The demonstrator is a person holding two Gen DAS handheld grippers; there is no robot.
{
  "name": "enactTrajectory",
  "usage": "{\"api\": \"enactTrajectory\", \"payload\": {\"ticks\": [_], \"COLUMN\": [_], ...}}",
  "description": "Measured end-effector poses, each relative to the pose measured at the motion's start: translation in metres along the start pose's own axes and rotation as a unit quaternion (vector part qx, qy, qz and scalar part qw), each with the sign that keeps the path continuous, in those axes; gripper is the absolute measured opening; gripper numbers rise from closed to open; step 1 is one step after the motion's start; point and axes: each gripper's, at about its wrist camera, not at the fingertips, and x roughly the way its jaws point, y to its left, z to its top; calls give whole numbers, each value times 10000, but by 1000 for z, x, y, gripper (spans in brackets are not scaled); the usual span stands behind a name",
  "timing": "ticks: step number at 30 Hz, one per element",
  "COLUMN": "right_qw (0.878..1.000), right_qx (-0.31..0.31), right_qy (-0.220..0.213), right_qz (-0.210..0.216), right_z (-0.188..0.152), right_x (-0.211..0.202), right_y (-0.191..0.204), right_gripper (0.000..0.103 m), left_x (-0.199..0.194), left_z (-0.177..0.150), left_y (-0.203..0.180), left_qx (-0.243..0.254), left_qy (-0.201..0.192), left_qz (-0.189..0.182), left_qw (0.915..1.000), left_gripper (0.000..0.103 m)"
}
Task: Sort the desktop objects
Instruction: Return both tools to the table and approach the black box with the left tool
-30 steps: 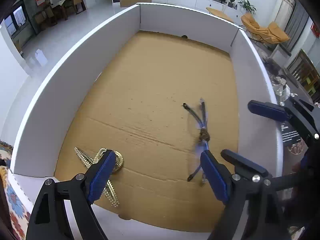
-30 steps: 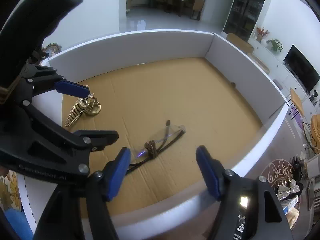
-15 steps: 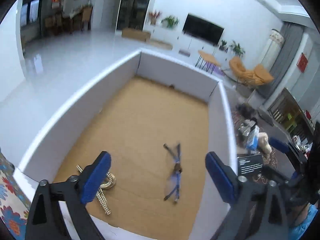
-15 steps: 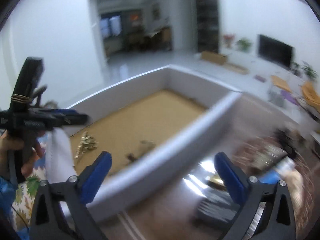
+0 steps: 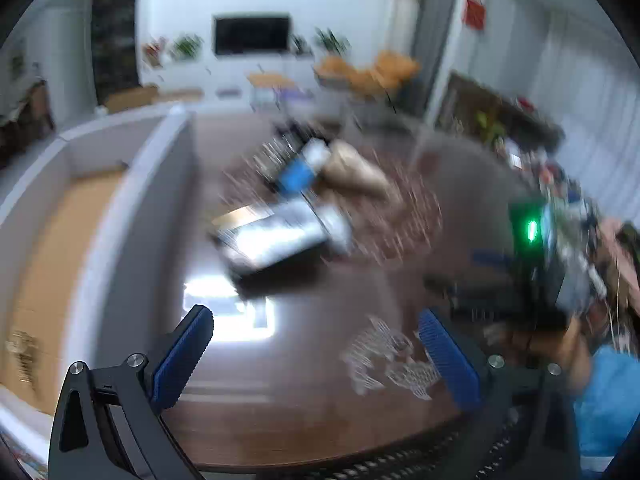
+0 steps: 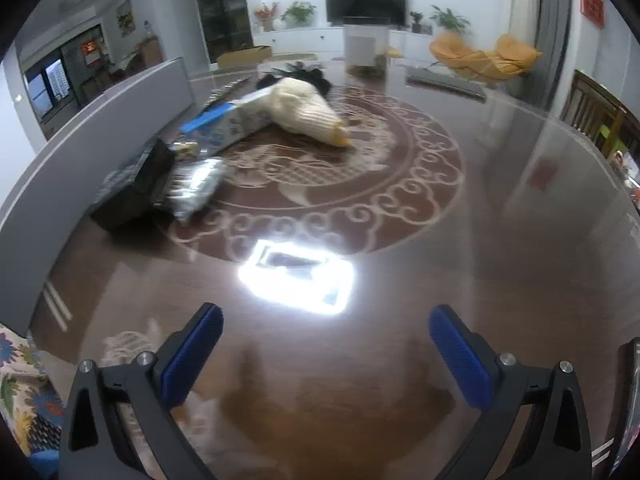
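Left wrist view is badly smeared with motion, and it no longer looks down into the white-walled tray [image 5: 132, 208]: a second ago the camera sat right over the tray's cardboard floor, with the glasses and the gold chain lying there, and now the tray has slid off to the left edge, with only a strip of its floor showing and a faint gold blur [image 5: 22, 354] that may be the chain. The left gripper [image 5: 316, 354] hangs over the dark polished table [image 5: 320, 420], its blue fingers [image 5: 182, 356] spread as wide as they go after opening further in the last moment, with nothing between them. Ahead of it lie a dark flat box [image 5: 272, 240], a blue carton [image 5: 298, 174] and a cream knitted thing [image 5: 356, 168], all blurred. At the right edge a dark shape with a green light [image 5: 532, 232] looks like the right gripper, held by a hand [image 5: 568, 352]. The right wrist view is sharper; it too has swung away from the tray, whose outer wall [image 6: 100, 128] runs along the left. The right gripper [image 6: 326, 354] is stretched fully apart and empty over bare table by a bright lamp reflection [image 6: 296, 276]. Beyond lie the black box [image 6: 136, 188], a shiny silver packet [image 6: 196, 188], the blue carton [image 6: 224, 124] and the cream knit item [image 6: 304, 110], close together near the wall. I cannot see the glasses in either view now.
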Motion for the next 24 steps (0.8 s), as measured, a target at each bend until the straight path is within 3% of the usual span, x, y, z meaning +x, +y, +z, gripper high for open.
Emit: {"api": "enactTrajectory", "payload": {"ticks": [4,9,13,21,24], "right_qw": [9998,9999,9999,9996,9996], "right_qx": [-10,45,41,-28,-22], "right_qy": [-17,13,52,101,102], "right_qz": [-186,-144,-108,-256,-257], "right_z": [2,4,4,2,2], "right_x": [10,25,24,18,18], "right_y": [-12,-16,-17,-11,-12], "right_gripper": [103,103,103,103,103], "left_x": [58,89,95,105,108], "left_z": [-15,-28,-32,-25,-21], "left_y": [-26,-14,-17,-5,-5], "left_qx": [345,114,294,188,265], "left_qy": [536,884,787,241,308], "left_qz": [307,267,542,641,594], "left_qw": [9975,9957,9950,9975,9974], "left_gripper": [103,103,103,103,103]}}
